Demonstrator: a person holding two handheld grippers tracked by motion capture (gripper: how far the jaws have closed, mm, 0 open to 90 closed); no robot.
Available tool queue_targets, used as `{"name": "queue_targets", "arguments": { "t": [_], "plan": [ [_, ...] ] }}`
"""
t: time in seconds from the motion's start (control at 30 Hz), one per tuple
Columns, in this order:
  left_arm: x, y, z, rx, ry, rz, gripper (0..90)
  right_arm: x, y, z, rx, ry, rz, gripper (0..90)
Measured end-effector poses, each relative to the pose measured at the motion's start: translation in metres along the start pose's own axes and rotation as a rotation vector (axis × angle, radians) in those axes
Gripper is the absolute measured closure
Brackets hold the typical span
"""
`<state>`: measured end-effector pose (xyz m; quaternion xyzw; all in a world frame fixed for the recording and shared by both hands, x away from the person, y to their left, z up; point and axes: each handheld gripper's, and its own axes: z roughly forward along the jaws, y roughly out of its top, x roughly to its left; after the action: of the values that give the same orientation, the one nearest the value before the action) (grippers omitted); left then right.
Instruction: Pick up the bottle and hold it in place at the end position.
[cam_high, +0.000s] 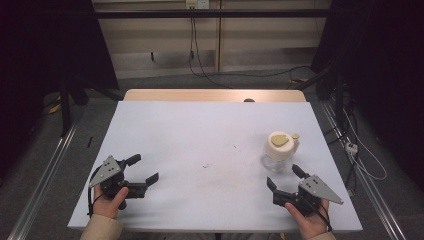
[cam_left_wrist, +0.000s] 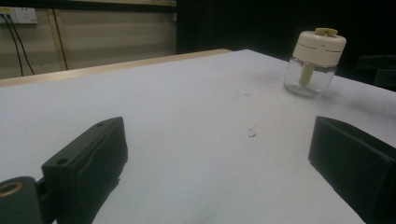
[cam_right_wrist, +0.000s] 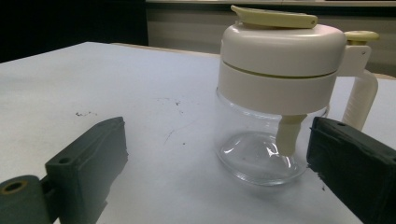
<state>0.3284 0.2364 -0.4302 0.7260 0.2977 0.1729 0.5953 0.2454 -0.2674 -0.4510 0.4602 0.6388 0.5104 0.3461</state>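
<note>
A small clear glass jar (cam_high: 279, 150) with a cream lid, a yellow flip tab and a side handle stands upright on the right part of the table (cam_high: 200, 130). My right gripper (cam_high: 285, 177) rests just in front of the jar (cam_right_wrist: 275, 98), open, with nothing between its jaws. My left gripper (cam_high: 143, 169) sits at the table's front left, open and empty, far from the jar (cam_left_wrist: 314, 63). Each gripper is held by a hand at the near edge.
The table has a white top with a few dark specks (cam_high: 206, 165) near the middle and a wooden strip (cam_high: 215, 95) along its far edge. Cables (cam_high: 360, 150) lie on the floor to the right, and metal rails (cam_high: 45, 170) run along both sides.
</note>
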Motion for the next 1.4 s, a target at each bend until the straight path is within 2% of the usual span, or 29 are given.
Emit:
{"name": "queue_targets", "arguments": {
  "t": [0.33,0.57,0.77,0.97,1.03,1.4],
  "plan": [
    [0.001,0.000,0.000,-0.006,0.002,-0.006,4.5,-0.001,0.002,0.004,0.009,-0.013,-0.011,4.8],
    [0.000,0.001,0.000,-0.005,-0.002,-0.004,4.5,-0.012,0.008,0.010,0.012,-0.027,-0.014,3.5],
    [0.000,0.000,0.000,-0.001,-0.002,0.001,4.5,-0.021,0.014,0.020,0.017,-0.040,-0.005,3.5],
    [0.001,-0.001,0.000,0.000,-0.005,-0.006,4.5,-0.031,0.017,0.030,0.031,-0.059,0.027,3.5],
    [0.001,0.000,-0.001,-0.003,-0.006,-0.005,4.5,-0.034,0.016,0.034,0.034,-0.052,0.043,3.5],
    [0.001,-0.001,-0.001,-0.001,-0.006,-0.002,4.5,-0.039,0.019,0.048,0.057,-0.072,0.060,3.8]
  ]
}}
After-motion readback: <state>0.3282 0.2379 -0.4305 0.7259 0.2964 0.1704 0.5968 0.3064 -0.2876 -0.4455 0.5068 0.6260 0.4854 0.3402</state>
